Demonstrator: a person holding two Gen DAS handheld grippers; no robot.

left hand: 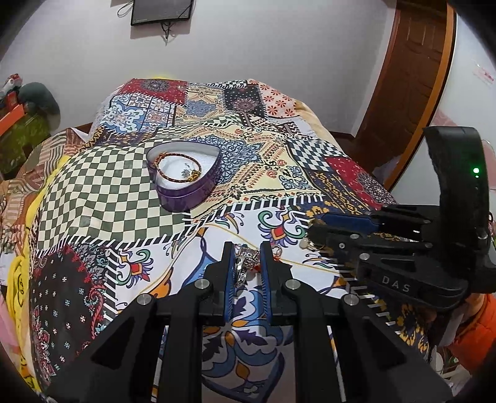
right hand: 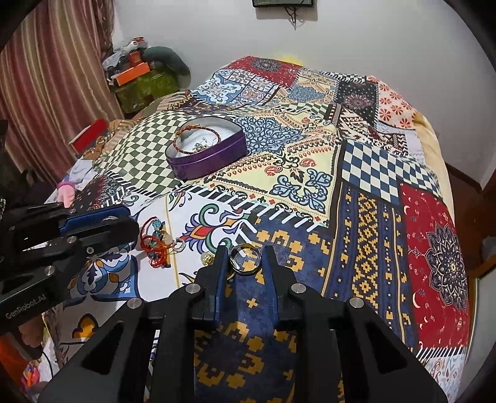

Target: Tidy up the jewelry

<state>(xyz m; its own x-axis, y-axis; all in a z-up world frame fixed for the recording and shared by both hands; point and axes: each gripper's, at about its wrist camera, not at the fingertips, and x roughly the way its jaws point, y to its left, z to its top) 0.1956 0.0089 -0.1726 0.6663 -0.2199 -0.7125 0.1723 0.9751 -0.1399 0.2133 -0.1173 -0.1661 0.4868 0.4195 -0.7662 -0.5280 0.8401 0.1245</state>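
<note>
A purple heart-shaped tin (left hand: 186,189) stands open on the patchwork bedspread, also in the right wrist view (right hand: 207,161). A braided bracelet (left hand: 176,167) and small trinkets lie inside it. My left gripper (left hand: 246,263) is shut on a silver piece of jewelry (left hand: 243,266) low over the cloth. My right gripper (right hand: 245,257) is shut on a dark metal ring (right hand: 245,259); it shows from the side in the left wrist view (left hand: 319,238). A red beaded bracelet with blue beads (right hand: 153,240) lies on the cloth by the left gripper (right hand: 124,223).
The patchwork bedspread (right hand: 372,201) covers the whole bed. A cluttered side table with orange boxes (right hand: 136,74) stands at the far left by a striped curtain (right hand: 46,77). A wooden door (left hand: 412,62) is at the right. A wall-mounted screen (left hand: 161,11) hangs behind the bed.
</note>
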